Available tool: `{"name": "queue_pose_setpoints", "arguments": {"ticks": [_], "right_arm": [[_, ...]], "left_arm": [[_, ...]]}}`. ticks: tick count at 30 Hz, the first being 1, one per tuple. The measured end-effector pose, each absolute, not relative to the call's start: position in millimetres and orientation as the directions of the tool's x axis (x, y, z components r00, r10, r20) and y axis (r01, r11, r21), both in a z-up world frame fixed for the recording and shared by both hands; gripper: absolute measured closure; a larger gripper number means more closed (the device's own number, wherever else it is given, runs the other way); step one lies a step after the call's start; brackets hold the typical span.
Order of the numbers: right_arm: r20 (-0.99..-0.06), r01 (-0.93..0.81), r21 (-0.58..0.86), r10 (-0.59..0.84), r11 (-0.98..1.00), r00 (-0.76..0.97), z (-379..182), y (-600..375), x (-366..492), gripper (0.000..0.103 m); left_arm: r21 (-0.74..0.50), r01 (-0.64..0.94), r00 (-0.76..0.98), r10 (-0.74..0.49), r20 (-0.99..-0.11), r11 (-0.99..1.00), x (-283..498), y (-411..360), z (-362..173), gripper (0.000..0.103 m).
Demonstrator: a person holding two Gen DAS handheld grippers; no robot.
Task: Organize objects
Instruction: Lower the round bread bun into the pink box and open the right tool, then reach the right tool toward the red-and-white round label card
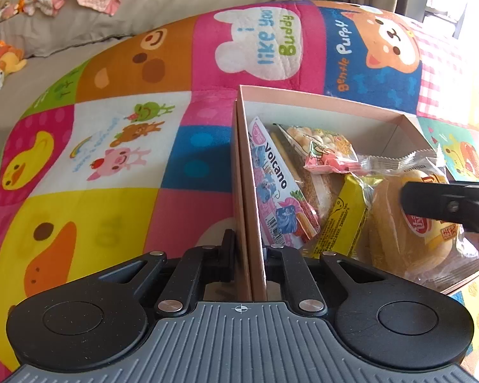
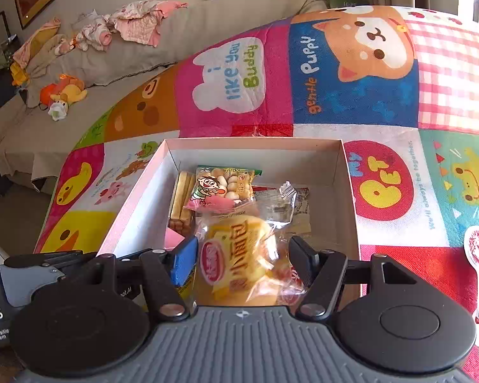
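The left gripper (image 1: 242, 255) has its jaws pinched narrow on the side wall of the box (image 1: 246, 172). The right gripper (image 2: 242, 258) has its jaws spread wide either side of the wrapped bun (image 2: 236, 265), which lies inside the box on the other snacks. The box sits on a patchwork blanket (image 1: 111, 127). A tug from the left could buckle the thin wall or tip the box; closing hard could crush the soft bun.
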State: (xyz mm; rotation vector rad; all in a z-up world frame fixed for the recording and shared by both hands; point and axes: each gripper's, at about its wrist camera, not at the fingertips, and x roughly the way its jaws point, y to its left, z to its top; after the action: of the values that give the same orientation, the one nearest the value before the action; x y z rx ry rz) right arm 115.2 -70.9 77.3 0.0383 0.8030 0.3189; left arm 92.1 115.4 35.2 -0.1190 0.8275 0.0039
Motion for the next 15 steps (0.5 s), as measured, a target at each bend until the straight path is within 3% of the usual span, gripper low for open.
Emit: {"name": "queue_pose_setpoints", "arguments": {"ticks": [2,4,15], "right_arm": [[-0.665,-0.265,0.143,0.291,0.954,0.688,88.1,-85.4,102.1,0.026],[-0.634,-0.249,0.141,0.280,0.958,0.720,97.8,-105.8,88.9,0.023],[-0.593,0.017,-0.017,-0.024,1.000,0.805,62.3,-225.9,24.4,0.021]], "left_arm": [[-0.104,-0.050,0.678,-0.043,-0.734,0.993,92.0,115.5,35.2,0.091],[-0.105,-0.052,0.678,-0.042,-0.734,0.993,92.0,115.7,35.2,0.091],[-0.094,-0.054,0.683,-0.032,-0.730,0.994,88.8,112.6,34.5,0.091]]}}
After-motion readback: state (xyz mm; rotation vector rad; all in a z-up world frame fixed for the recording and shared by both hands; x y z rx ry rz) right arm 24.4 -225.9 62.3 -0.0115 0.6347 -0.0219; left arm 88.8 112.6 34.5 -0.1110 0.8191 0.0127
